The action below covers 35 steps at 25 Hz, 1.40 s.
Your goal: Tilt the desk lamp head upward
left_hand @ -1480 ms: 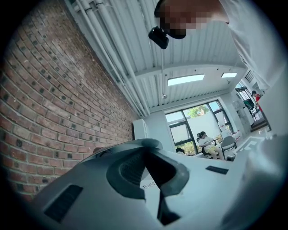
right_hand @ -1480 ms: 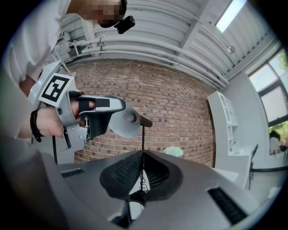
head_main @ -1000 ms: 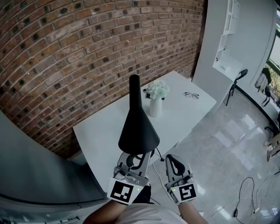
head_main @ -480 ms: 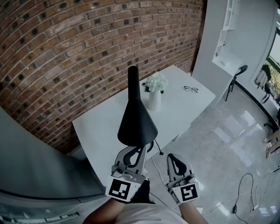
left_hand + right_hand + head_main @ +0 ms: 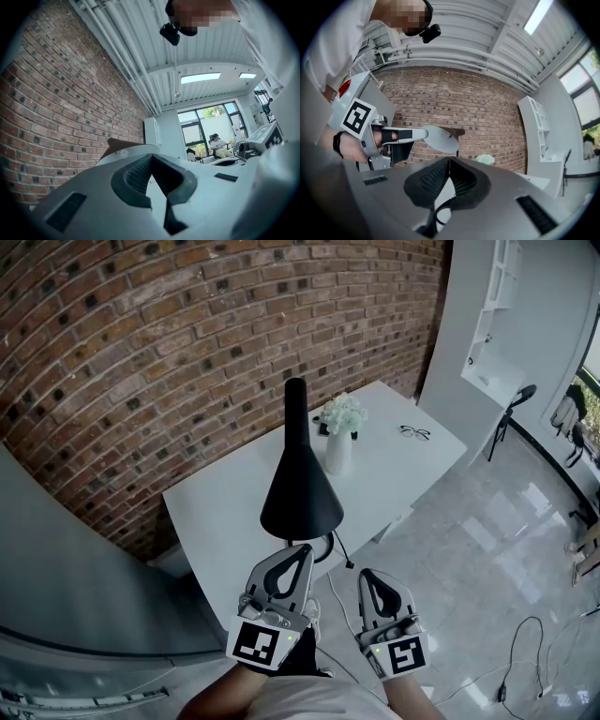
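Black conical lamp head (image 5: 300, 495) standing over the near part of the white table (image 5: 220, 521), wide rim towards the person and narrow neck pointing towards the brick wall (image 5: 141, 352); the right gripper view shows its pale inner face (image 5: 440, 138). Left gripper (image 5: 305, 551) – jaws closed tip to tip with nothing between them – has its tips at the underside of the near rim, and in its own view (image 5: 151, 157) the rim (image 5: 123, 151) lies just beyond the tips. Whether tip and rim actually touch cannot be told for certain. Right gripper (image 5: 367, 577) is held just beside the left and a little lower, clear of the lamp, with its jaws (image 5: 450, 159) likewise closed and empty. A dark cable (image 5: 343, 557) trails off the table edge below the shade. Farther back on the table stand a white vase (image 5: 337, 452) of pale flowers and, well apart towards the far corner, a pair of glasses (image 5: 413, 433).
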### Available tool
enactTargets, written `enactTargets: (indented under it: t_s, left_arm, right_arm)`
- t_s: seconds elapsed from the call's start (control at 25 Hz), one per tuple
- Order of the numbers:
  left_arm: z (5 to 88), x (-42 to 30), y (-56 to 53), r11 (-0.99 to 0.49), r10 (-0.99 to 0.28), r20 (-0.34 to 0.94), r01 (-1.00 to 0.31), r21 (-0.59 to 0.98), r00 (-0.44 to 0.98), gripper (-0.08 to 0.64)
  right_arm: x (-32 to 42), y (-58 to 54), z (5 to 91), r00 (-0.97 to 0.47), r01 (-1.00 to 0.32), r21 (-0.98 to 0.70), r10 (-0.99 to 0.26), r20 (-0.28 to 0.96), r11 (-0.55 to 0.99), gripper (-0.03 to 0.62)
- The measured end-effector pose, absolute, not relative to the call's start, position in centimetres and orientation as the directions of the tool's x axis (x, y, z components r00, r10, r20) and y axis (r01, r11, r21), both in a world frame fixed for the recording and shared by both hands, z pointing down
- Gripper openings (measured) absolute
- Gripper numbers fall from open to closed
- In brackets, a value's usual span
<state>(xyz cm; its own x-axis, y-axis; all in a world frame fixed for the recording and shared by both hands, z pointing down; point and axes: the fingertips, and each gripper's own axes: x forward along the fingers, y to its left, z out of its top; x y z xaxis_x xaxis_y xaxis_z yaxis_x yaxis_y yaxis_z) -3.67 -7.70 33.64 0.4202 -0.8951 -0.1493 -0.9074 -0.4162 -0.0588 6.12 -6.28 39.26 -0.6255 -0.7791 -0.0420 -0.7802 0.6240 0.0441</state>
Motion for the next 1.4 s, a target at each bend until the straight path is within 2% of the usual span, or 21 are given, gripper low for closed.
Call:
enactTargets:
  t_s: [0.68,1.16,1.4]
  left_arm:
    - [34.3,-5.7,-7.2,-0.411,-0.9,-0.128,-0.909,-0.074,0.418,0.006]
    - [34.2,-4.4,-6.8,-0.464,-0.872,-0.128,-0.882,-0.085,0.472,0.006]
    - [34.2,-5.9,-5.1,-0.429,-0.891,-0.124,-0.9,-0.079,0.436,0.006]
  right_arm:
    - [4.1,-6.6,38.6,-0.634,-0.773,0.05,-0.771,-0.062,0.632,0.017]
    - [4.7,-6.2,38.1,-0.612,-0.79,0.062,-0.788,-0.058,0.609,0.017]
    - [5.1,-5.6,37.8,-0.605,-0.796,0.053,-0.792,-0.075,0.603,0.017]
